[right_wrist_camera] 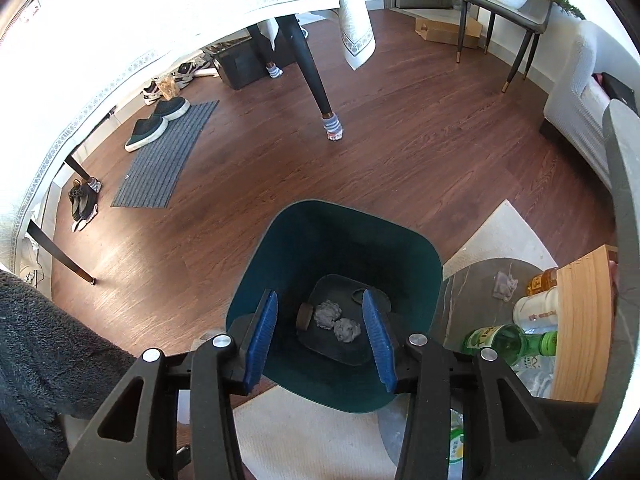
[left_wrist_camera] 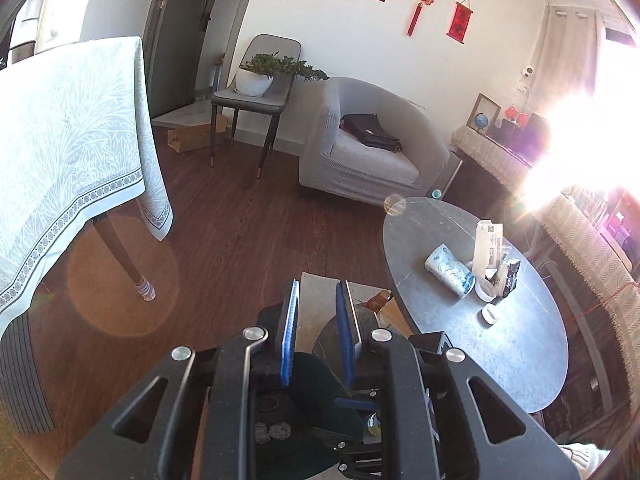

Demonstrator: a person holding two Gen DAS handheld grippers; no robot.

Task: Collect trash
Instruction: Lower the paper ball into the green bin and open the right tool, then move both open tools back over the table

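A: Right gripper nearest, pointing down over the teal bin; fingers apart, nothing between them.

B: Bin contents?

A: Two crumpled paper balls, one brown cork-like piece on the bottom. Some trash collected, then.

B: What remains?

A: The oval table carries a crushed cup, a carton, a dark wrapper. Left gripper: fingers nearly together, empty.

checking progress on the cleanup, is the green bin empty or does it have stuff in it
Not empty. In the right wrist view the green bin holds two crumpled paper balls and a small brown piece on its bottom, otherwise mostly unfilled.
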